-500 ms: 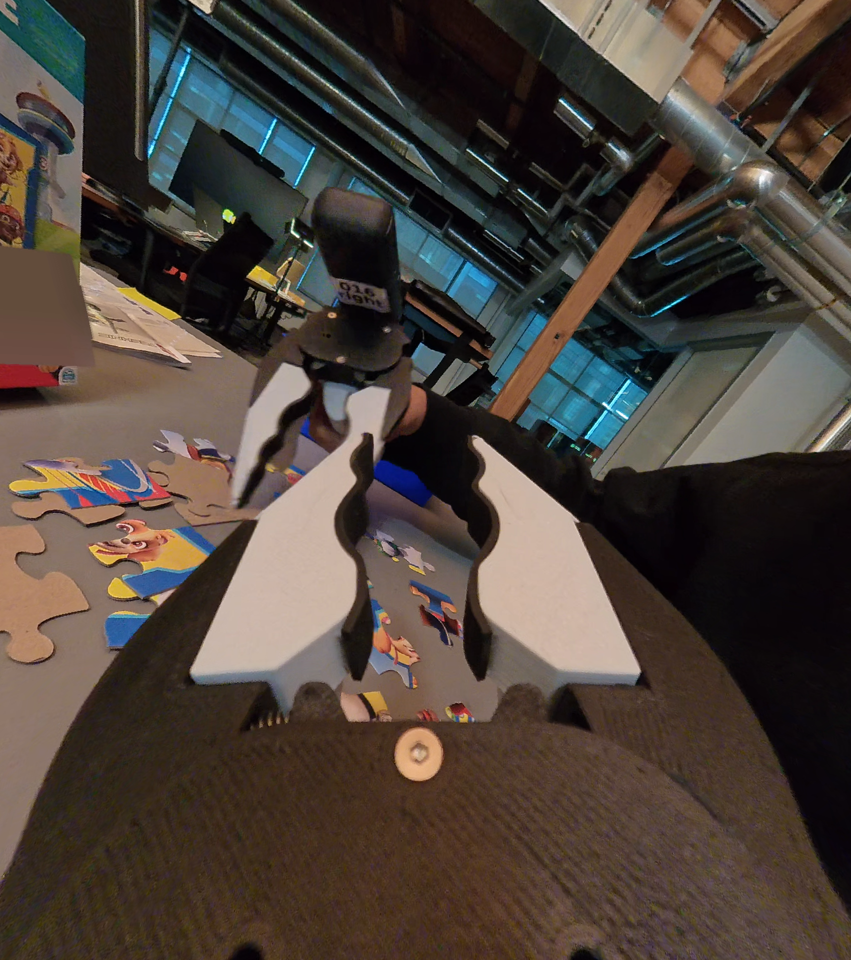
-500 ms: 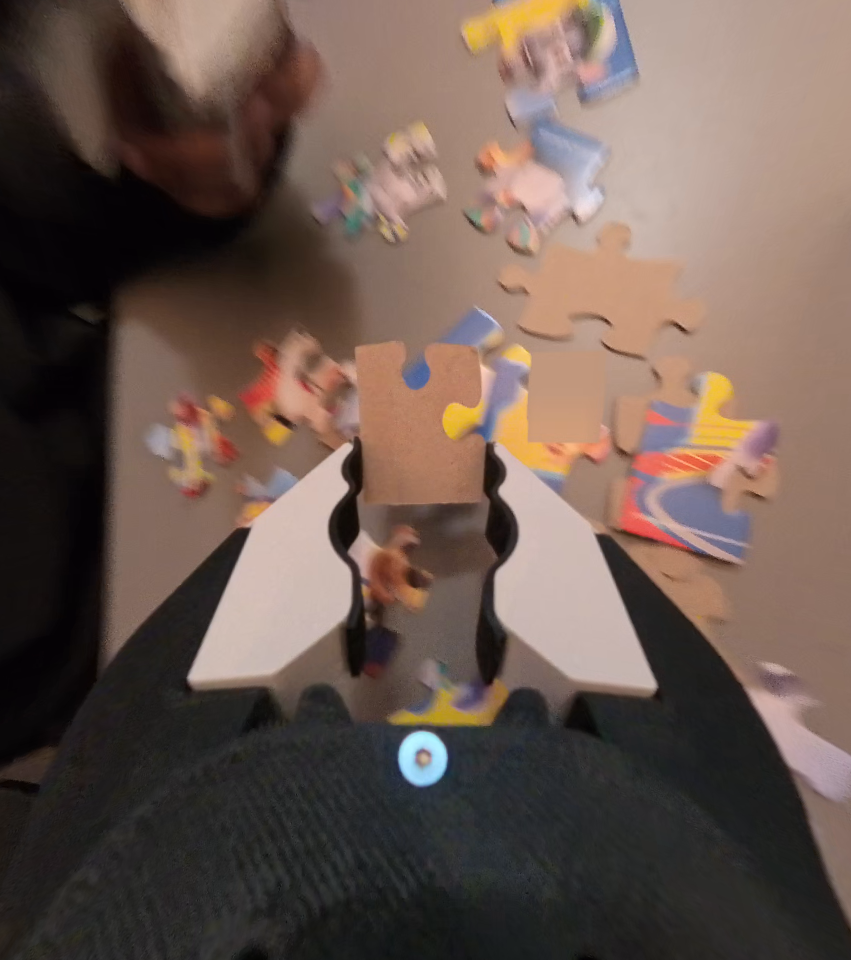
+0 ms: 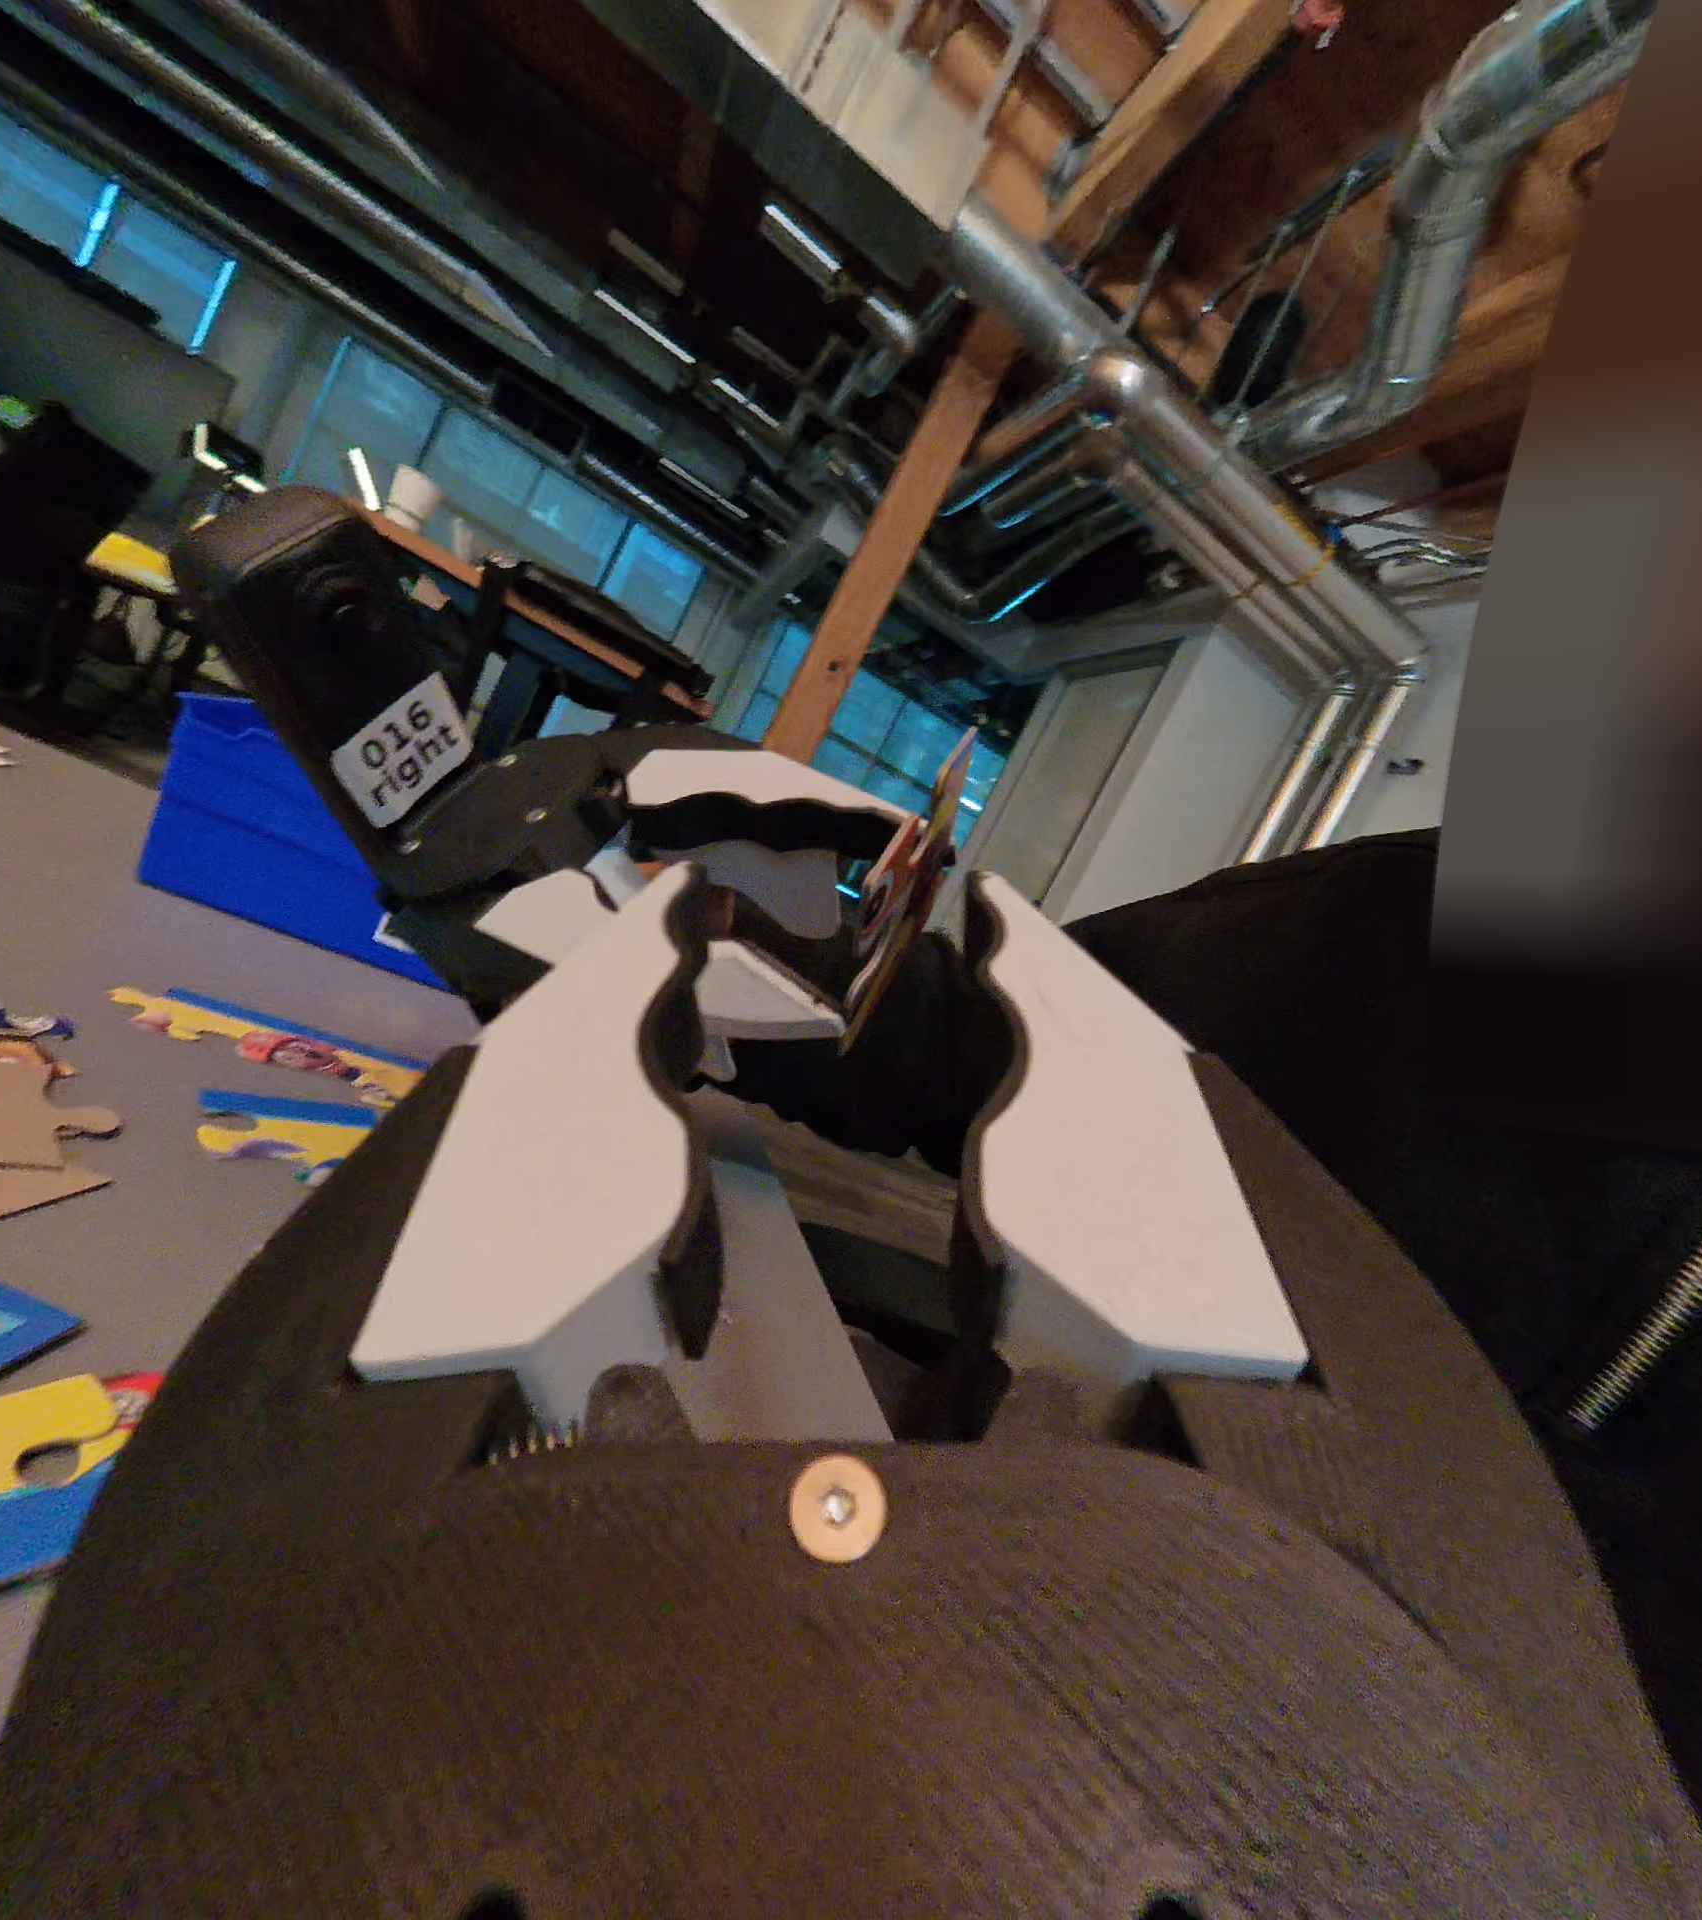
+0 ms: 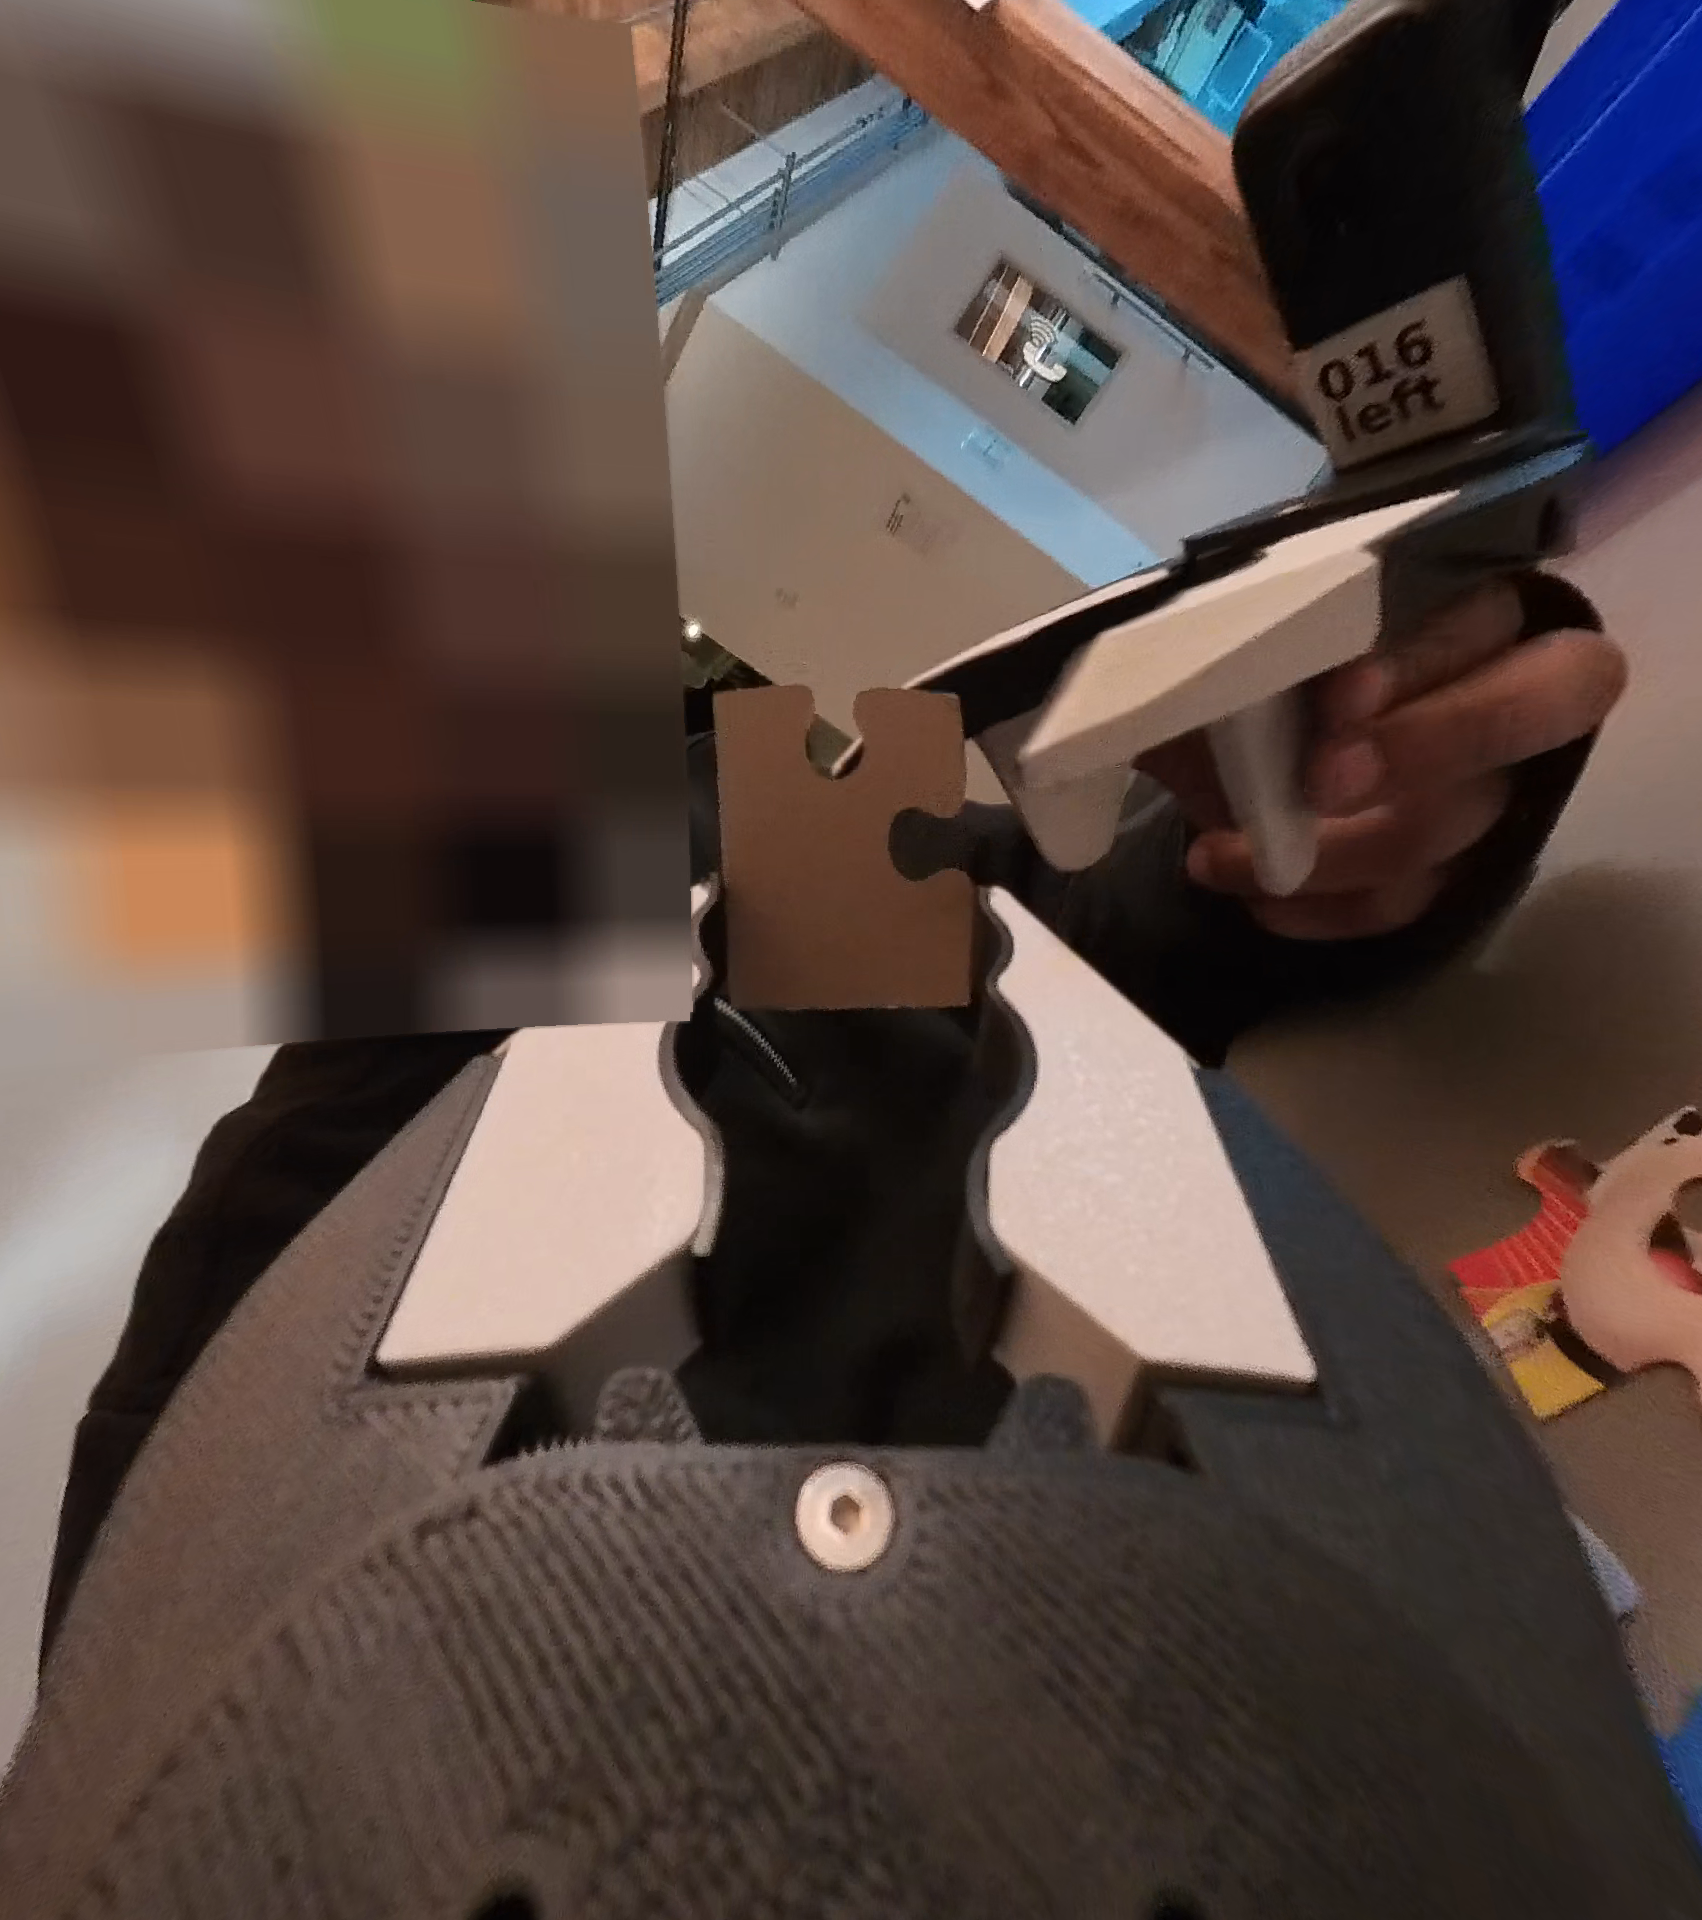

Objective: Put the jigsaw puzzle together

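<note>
Exposed silver ducts (image 3: 1169,436) and wooden beams (image 3: 888,540) are seen above a grey desk (image 3: 16,894). At the far left a blue bin (image 3: 244,821) is set on the desk, and loose puzzle pieces (image 3: 307,1122) are scattered on the near left. A brown-backed puzzle piece (image 4: 842,862) is gripped upright by the right hand-held gripper (image 4: 842,935), its pads pressed on both side edges; the printed face (image 3: 904,894) is seen from the left view. The left hand-held gripper (image 3: 831,914) is held open with bare jaws, its tips just beside the piece. It is grasped by a hand (image 4: 1387,758).
</note>
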Demonstrator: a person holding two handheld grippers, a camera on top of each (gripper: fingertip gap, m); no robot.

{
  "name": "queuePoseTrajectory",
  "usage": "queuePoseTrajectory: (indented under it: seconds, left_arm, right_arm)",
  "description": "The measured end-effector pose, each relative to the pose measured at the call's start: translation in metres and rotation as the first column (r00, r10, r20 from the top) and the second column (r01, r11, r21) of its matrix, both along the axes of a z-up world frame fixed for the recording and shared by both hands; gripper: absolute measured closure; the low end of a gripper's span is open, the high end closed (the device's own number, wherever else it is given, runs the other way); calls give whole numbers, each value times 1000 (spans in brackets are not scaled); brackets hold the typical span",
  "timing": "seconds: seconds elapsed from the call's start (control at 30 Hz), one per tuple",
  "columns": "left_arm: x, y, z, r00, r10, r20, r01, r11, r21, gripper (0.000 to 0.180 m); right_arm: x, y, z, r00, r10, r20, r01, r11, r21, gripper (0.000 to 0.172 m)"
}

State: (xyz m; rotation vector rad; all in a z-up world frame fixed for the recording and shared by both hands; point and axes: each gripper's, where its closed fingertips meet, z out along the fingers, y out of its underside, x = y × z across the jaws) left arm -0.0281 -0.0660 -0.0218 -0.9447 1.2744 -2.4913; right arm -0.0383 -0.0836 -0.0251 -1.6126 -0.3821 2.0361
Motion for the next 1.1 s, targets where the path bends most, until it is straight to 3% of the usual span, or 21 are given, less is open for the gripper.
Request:
queuePoseTrajectory:
  seconds: [0.1,0.27,0.4,0.63,0.77,0.87,0.97,1.1]
  left_arm:
    - [-12,2,6,998,-39,56,39,999,-10,177]
    - [-13,20,6,999,-10,31,12,998,-57,180]
    - [-5,46,-10,991,92,-98,-96,995,-37,180]
    - [2,84,-34,944,185,-272,-213,974,-77,180]
    - [9,86,-79,833,190,-519,-196,980,44,180]
    - [-1,74,-112,714,146,-685,-75,988,133,180]
    - [-21,58,-126,639,79,-765,76,983,165,180]
    - [-33,58,-138,574,119,-810,119,967,226,180]
  right_arm:
    - [-4,4,2,1000,3,-18,-3,1000,-9,126]
    - [12,21,-3,995,-97,-16,97,995,-26,127]
    - [31,30,-9,972,-235,27,235,972,-19,124]
    - [39,17,-15,857,-468,215,438,882,174,126]
    - [41,1,-12,766,-576,285,501,813,295,129]
    - [41,-11,-12,731,-614,299,527,785,325,129]
    - [39,-20,-14,718,-624,309,534,778,331,129]
    - [33,-26,-21,707,-619,341,520,783,342,129]
